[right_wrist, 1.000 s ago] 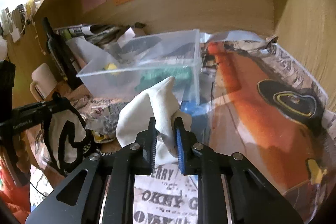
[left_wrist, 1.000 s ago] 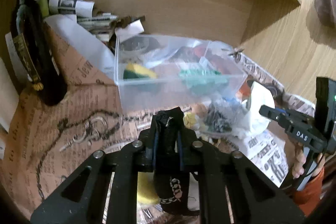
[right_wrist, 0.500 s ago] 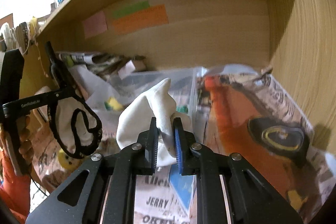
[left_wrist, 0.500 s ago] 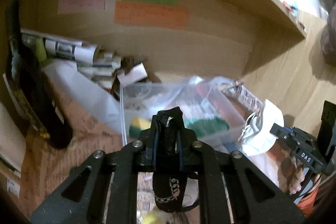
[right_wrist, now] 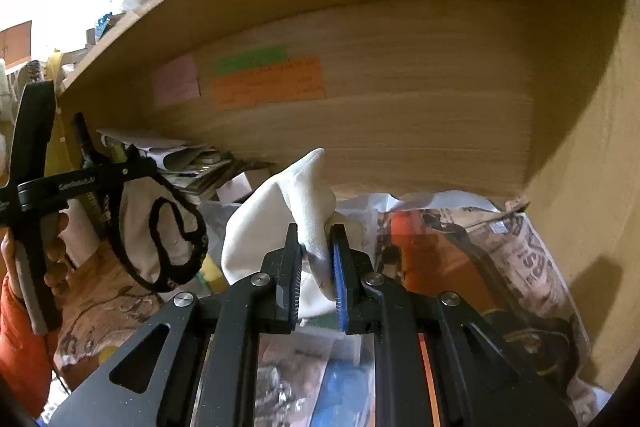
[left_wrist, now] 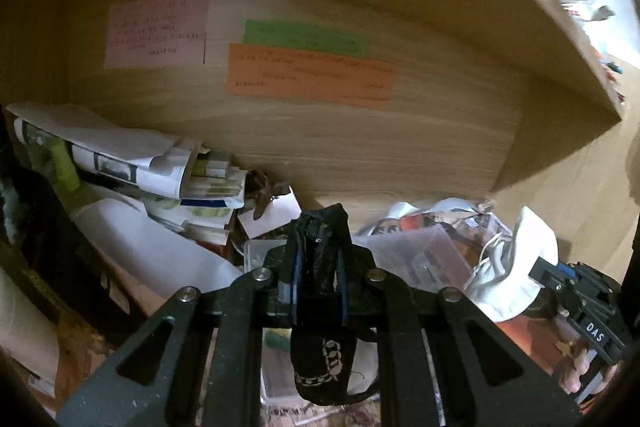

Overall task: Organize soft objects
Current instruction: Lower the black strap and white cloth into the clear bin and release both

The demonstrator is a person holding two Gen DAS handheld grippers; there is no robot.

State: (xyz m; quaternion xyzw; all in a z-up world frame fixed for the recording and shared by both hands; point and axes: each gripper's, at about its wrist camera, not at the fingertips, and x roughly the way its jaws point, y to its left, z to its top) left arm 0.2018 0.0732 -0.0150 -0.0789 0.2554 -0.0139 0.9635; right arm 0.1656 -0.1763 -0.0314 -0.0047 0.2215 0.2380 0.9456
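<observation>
My left gripper (left_wrist: 318, 247) is shut on a black-edged cloth (left_wrist: 320, 359) that hangs down between the fingers; in the right wrist view the same cloth (right_wrist: 160, 239) shows white with a black trim, dangling from the left gripper (right_wrist: 120, 171). My right gripper (right_wrist: 316, 251) is shut on a white sock (right_wrist: 280, 215), held raised; it also shows in the left wrist view (left_wrist: 516, 267). The clear plastic box (left_wrist: 404, 259) lies below and behind both, partly hidden by the fingers.
A wooden shelf back wall (left_wrist: 360, 155) carries pink, green and orange notes (left_wrist: 308, 75). Rolled papers and boxes (left_wrist: 160, 167) pile at the left. A dark bottle (right_wrist: 82, 135) stands at the left. Printed newspaper and an orange bag (right_wrist: 460, 247) cover the shelf floor on the right.
Both grippers have risen with their cloths; the box and shelf floor have dropped low in both views. Both grips stay shut.
</observation>
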